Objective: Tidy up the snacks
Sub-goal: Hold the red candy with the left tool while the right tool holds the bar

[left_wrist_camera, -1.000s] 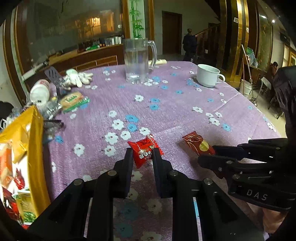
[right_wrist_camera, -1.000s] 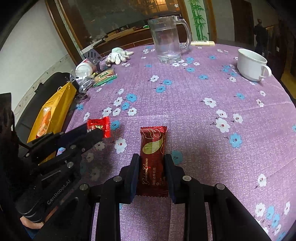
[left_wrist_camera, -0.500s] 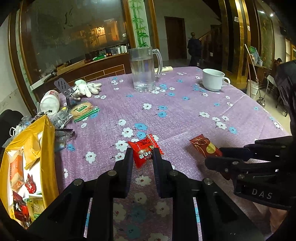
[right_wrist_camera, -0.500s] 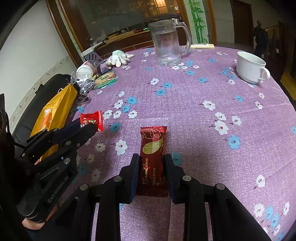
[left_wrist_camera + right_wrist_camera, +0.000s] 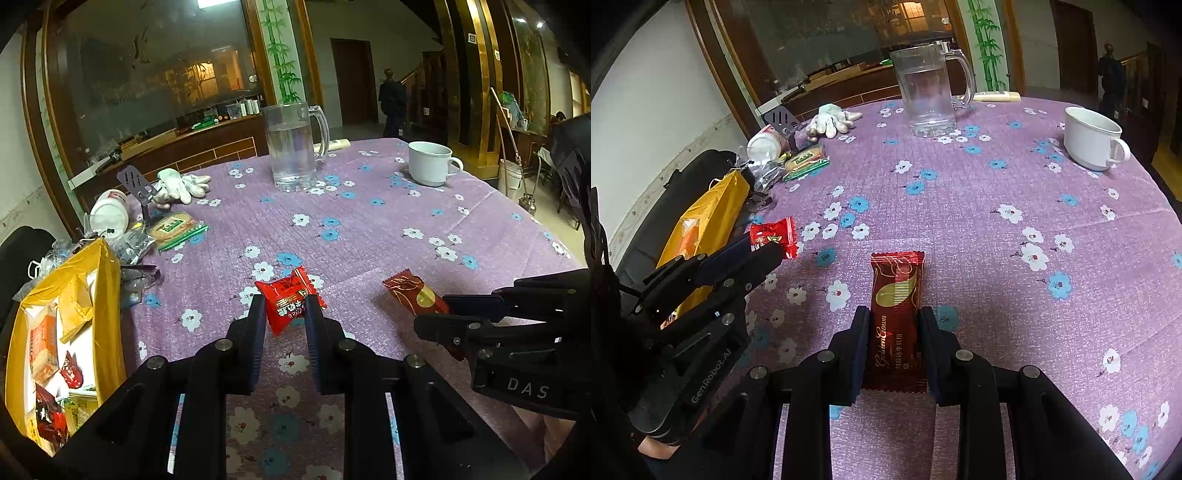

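Since one second ago your left gripper (image 5: 285, 312) has tipped upward a little: in the left wrist view the glass mug (image 5: 295, 146) and the white cup (image 5: 432, 163) sit lower in the frame than before, and more of the open yellow bag (image 5: 107, 295) shows at the lower left. The right wrist view is the same as before, and both grips are unchanged.

Your left gripper is closed on the bright red snack packet (image 5: 290, 304). The two pads press its sides, and the packet stands up between them at the centre of the frame, lifted off the purple flowered tablecloth (image 5: 369, 229). In the right wrist view this same packet (image 5: 772, 236) sticks out of the left gripper (image 5: 768, 248) at the middle left, close to the yellow bag (image 5: 713, 210).

Your right gripper (image 5: 894, 332) is closed on the dark red snack bar (image 5: 897, 317). Its pads hold the lower half of the bar, and the upper half points away toward the centre of the frame. I cannot tell if the bar touches the cloth. In the left wrist view the bar (image 5: 415, 295) comes out of the right gripper (image 5: 430, 323) at the middle right.

Inside the yellow bag, at the lower left of the left wrist view, lie several other packets (image 5: 48, 350). At the upper left of the table there are a pair of white gloves (image 5: 181, 182), a white jar (image 5: 109, 214) lying on its side and a green biscuit pack (image 5: 175, 229).
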Available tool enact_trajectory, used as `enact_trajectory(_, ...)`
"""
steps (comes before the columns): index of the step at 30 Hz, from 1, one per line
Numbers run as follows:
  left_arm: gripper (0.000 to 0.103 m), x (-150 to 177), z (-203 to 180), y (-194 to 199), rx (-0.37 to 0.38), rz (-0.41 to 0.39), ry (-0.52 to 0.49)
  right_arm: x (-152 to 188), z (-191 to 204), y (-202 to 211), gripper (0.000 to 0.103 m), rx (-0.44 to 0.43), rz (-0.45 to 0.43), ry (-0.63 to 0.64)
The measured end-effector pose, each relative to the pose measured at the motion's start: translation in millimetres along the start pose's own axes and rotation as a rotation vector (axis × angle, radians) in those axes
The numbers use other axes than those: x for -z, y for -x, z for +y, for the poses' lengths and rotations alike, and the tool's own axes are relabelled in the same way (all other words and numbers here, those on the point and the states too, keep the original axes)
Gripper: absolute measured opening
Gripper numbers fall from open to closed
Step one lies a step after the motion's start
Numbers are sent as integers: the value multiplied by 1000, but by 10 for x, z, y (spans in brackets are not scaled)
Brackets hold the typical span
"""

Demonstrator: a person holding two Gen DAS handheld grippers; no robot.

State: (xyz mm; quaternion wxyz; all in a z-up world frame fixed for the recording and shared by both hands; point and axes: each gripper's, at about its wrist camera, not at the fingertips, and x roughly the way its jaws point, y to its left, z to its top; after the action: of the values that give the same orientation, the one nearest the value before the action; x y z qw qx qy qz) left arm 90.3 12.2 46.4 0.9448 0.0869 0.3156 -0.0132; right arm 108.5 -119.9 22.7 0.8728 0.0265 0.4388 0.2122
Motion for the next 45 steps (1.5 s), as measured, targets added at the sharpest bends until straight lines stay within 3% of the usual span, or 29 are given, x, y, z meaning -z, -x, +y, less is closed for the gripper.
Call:
enact_trajectory(22, 18, -53, 107, 130, 8, -48, 50, 11, 109, 77, 28, 5, -56, 47)
enact_trajectory(45, 18, -57, 142, 134, 9, -43, 75, 14, 155, 119, 28, -9, -68, 58)
